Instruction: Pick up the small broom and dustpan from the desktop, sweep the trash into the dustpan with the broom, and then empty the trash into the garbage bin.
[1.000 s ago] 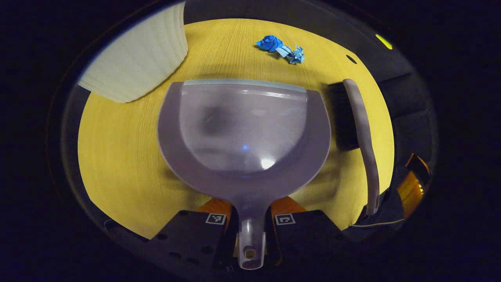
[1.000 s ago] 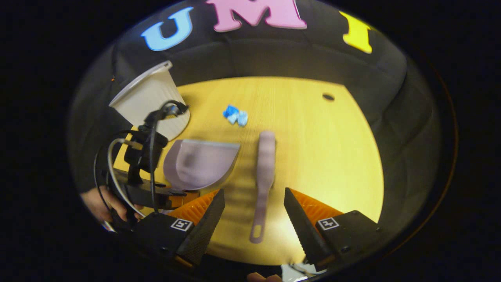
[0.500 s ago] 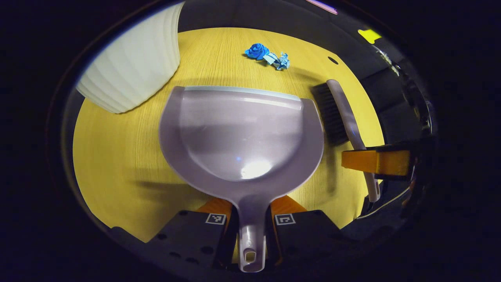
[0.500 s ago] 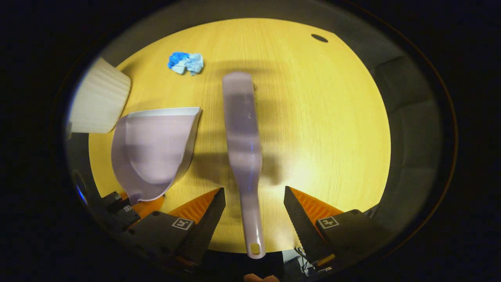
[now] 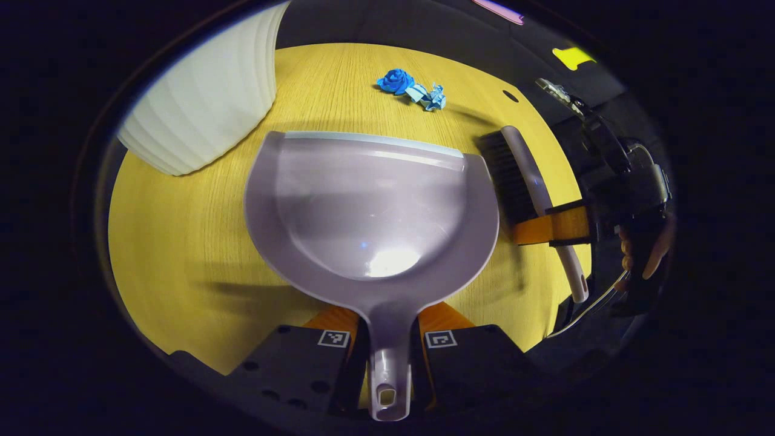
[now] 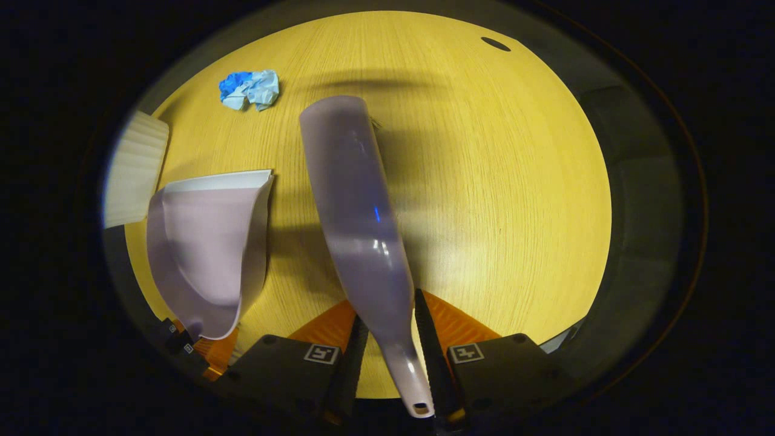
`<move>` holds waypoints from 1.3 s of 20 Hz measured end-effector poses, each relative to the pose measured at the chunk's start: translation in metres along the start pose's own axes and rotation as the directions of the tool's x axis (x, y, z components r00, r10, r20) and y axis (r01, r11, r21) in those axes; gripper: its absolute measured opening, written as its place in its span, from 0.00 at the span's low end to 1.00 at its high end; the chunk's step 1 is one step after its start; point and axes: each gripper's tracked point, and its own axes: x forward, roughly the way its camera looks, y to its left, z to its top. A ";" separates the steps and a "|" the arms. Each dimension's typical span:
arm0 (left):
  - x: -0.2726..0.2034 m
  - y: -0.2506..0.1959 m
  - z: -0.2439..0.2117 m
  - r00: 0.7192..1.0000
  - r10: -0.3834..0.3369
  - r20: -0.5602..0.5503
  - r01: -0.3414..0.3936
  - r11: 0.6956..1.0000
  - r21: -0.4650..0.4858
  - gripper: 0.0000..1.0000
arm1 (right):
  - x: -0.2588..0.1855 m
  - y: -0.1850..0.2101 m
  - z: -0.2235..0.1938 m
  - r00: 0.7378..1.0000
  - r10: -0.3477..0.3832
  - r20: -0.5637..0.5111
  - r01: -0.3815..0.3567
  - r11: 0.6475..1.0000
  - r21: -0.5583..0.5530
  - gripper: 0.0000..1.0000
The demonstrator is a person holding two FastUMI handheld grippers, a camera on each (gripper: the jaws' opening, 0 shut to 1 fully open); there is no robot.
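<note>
Dustpan (image 5: 369, 206), pale lilac plastic, lies on the yellow wood-grain desktop (image 5: 181, 242) with its scoop mouth pointing away from the camera in the left gripper view; its pan holds nothing, showing only a bright glare spot on the smooth floor. Left gripper (image 5: 389, 345): both fingers pressed against the dustpan's narrow handle, one on each side, gripping it. Small broom (image 6: 357, 230), matching lilac, lies on the desktop just beside the dustpan's right edge; in the left gripper view its dark bristles (image 5: 505, 175) face the dustpan. Right gripper (image 6: 390, 357): fingers closed on the broom's tapering handle just above the hanging hole at its end, seen from its own camera; in the left gripper view the same gripper reaches in from the right, with fingers of a hand (image 5: 642, 254) behind it. Trash (image 5: 412, 91), a crumpled wad of dark-blue and light-blue paper, rests on the desktop beyond the dustpan's front lip, well apart from both tools and not in any container. Garbage bin (image 5: 206, 103), white with a ribbed wall, stands at the far left of the desktop near the dustpan's left corner; its interior cannot be seen. A small dark hole (image 6: 495, 43) marks the desktop's far right.
</note>
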 end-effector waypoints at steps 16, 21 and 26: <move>-0.029 0.060 0.017 0.986 0.076 -0.149 -0.031 0.958 0.284 0.29 | -0.046 -0.002 0.177 0.983 0.029 0.179 0.034 0.939 -0.341 0.26; -0.028 0.076 0.048 0.973 0.120 -0.195 -0.033 0.917 0.398 0.29 | -0.042 0.023 0.225 0.987 0.007 0.160 0.071 0.876 -0.477 0.26; -0.025 0.085 0.064 0.966 0.149 -0.212 -0.039 0.892 0.451 0.29 | -0.027 0.055 0.225 0.993 0.026 0.117 0.050 0.798 -0.601 0.26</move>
